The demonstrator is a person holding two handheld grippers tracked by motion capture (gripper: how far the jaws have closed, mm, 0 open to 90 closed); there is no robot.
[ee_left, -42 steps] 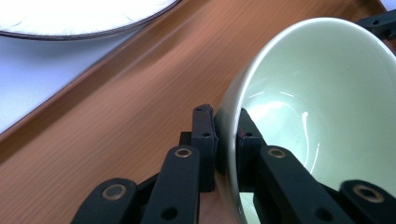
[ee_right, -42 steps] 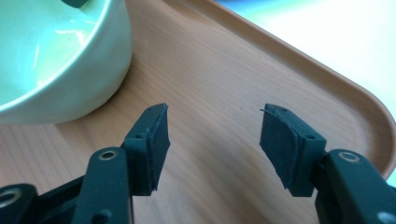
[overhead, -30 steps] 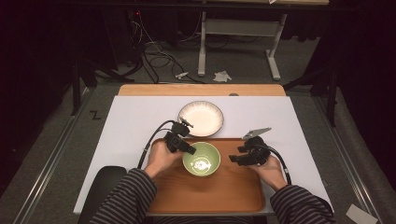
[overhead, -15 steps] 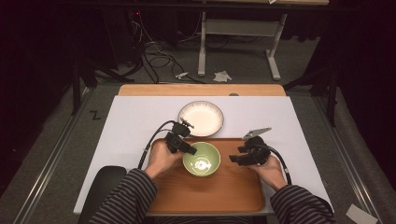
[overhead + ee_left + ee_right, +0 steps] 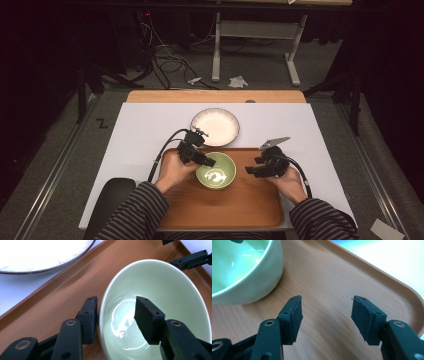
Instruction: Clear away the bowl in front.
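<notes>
Left gripper (image 5: pixel 209 162) sits at the left rim of the green bowl (image 5: pixel 216 171), jaws straddling the wall: 1 pad outside, 1 inside the bowl. In the left gripper view the jaws have just been opening; gap visible on both sides of the rim, pads (image 5: pixel 90 315) not pressing, so the bowl (image 5: pixel 160 305) is released though its wall is between them. Bowl stands upright on the wooden tray (image 5: pixel 250 205), in the tray's far half, a bit left of centre. Tray lies at the near edge of the white mat (image 5: pixel 140 130). White plate (image 5: pixel 215 127) is on the mat just past the tray's far edge, slightly left of the bowl, apart from it. Right gripper (image 5: pixel 248 170) hovers over the tray just right of the bowl, not touching it, tips pointing left at the bowl. Right gripper view: jaws spread wide, nothing between them, bare tray (image 5: pixel 329 285) wood below, bowl (image 5: pixel 244 272) side at top left. Right gripper released and empty.
</notes>
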